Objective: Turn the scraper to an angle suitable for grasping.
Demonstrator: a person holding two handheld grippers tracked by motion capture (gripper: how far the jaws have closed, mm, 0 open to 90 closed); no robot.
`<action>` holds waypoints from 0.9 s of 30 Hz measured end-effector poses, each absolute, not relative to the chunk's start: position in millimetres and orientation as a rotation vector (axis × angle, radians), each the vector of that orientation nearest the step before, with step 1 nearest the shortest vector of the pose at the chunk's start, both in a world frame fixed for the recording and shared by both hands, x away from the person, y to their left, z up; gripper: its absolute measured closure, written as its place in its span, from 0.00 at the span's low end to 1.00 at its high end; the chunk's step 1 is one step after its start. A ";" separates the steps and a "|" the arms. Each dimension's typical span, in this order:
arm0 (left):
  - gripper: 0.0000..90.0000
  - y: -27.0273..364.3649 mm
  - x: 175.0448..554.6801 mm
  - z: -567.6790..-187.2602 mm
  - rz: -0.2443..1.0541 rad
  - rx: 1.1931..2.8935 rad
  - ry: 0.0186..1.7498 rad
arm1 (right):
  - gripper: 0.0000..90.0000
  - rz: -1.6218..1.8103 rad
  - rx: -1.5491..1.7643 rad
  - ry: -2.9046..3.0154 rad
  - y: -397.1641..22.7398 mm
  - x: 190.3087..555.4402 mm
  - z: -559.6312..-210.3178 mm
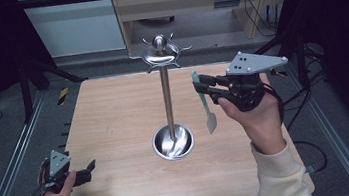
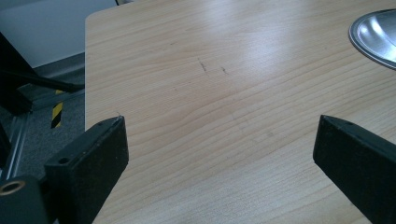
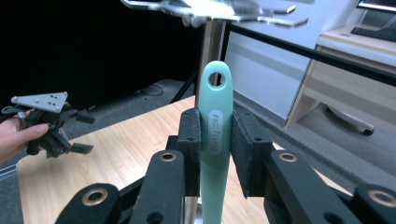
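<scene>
- A wooden table [image 1: 114, 115] carries a metal stand [image 1: 167, 99]: a round dished base [image 1: 173, 142] sits near the middle of the table, a little toward the near edge, and a straight pole rises from it to a domed top [image 1: 160, 53] ringed with small hooks.
- The right tongs [image 1: 205, 87] are held above the right half of the table, toward the far edge, pointing left at the stand's pole.
- The right tongs are closed on the handle of a pale green utensil [image 1: 205, 103]. In the right gripper view both black jaws press flat against the handle [image 3: 215, 140], and its end with a hanging hole [image 3: 216, 79] sticks out past them.
- In the high view the utensil hangs down from the tongs, its paler blade end [image 1: 211, 122] in the air just right of the pole, above the table.
- The left tongs [image 1: 88, 168] sit low at the near left corner of the table, by the left edge.
- The left tongs are open and hold nothing; in the left gripper view the two jaws stand wide apart over bare wood, with the rim of the base [image 2: 373, 35] at the upper right.
</scene>
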State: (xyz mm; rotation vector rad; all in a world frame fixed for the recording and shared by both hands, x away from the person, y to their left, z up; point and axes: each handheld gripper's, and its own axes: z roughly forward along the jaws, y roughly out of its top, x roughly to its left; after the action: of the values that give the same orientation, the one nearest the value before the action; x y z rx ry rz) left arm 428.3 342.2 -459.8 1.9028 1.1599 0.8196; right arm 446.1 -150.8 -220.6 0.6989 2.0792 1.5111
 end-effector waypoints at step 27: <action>0.04 339.1 428.8 -460.7 0.823 1.931 1.143 | 0.82 1.513 0.684 1.986 -127.6 439.5 -207.3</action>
State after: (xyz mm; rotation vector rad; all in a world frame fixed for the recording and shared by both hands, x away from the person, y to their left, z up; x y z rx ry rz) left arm 428.8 339.1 -460.7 1.9314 1.1427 0.8232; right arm 439.5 -127.6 -207.3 0.6838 1.9864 1.5131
